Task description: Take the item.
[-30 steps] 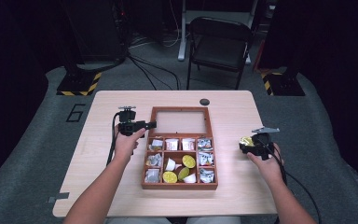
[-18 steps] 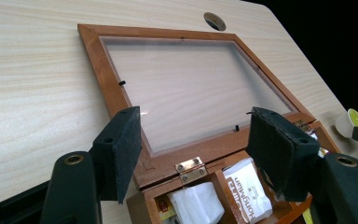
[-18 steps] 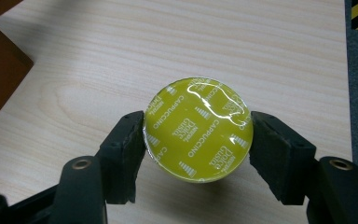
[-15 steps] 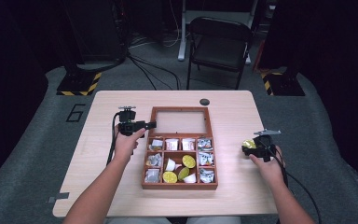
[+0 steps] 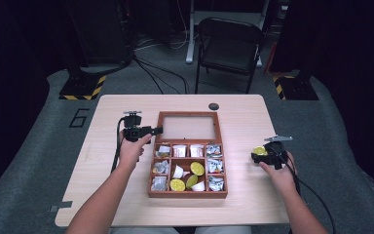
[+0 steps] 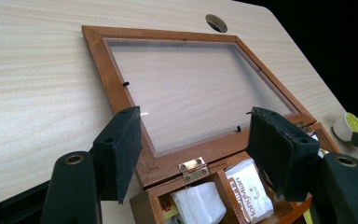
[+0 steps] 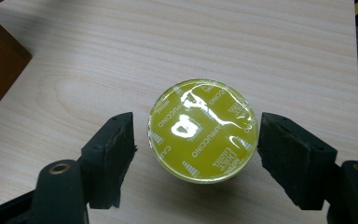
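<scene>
At the right side of the table, the right gripper [image 7: 196,135] is standing spread wide around a yellow-lidded coffee capsule [image 7: 203,129], its 2 black jaws flanking the lid with a narrow gap showing on each side, so nothing is being gripped; the capsule is sitting lid-up on the pale wooden table [image 7: 214,42], well apart from the wooden box [image 5: 187,155], whose corner is edging into the right gripper view at upper left. In the high view, the right gripper [image 5: 263,154] is resting in the person's right hand [image 5: 278,171] with the capsule [image 5: 259,150] just at its tip. Across the box, the left gripper [image 6: 193,151] is also gaping, its jaws straddling the hinged edge where the glass-paned lid [image 6: 191,88] is lying flat open on the table behind the box, 1 brass hinge [image 6: 193,168] showing between them; whether a pad is touching the wood cannot be told. The left hand [image 5: 132,148] is holding that gripper [image 5: 156,130] beside the lid's left corner. The box is showing 9 compartments in 3 rows, holding white sachets, silvery packets and 3 more yellow-green capsules [image 5: 197,168] with some white ones; exact packet counts are too small to tell. 1 round hole [image 5: 214,106] is sitting near the table's far edge.
</scene>
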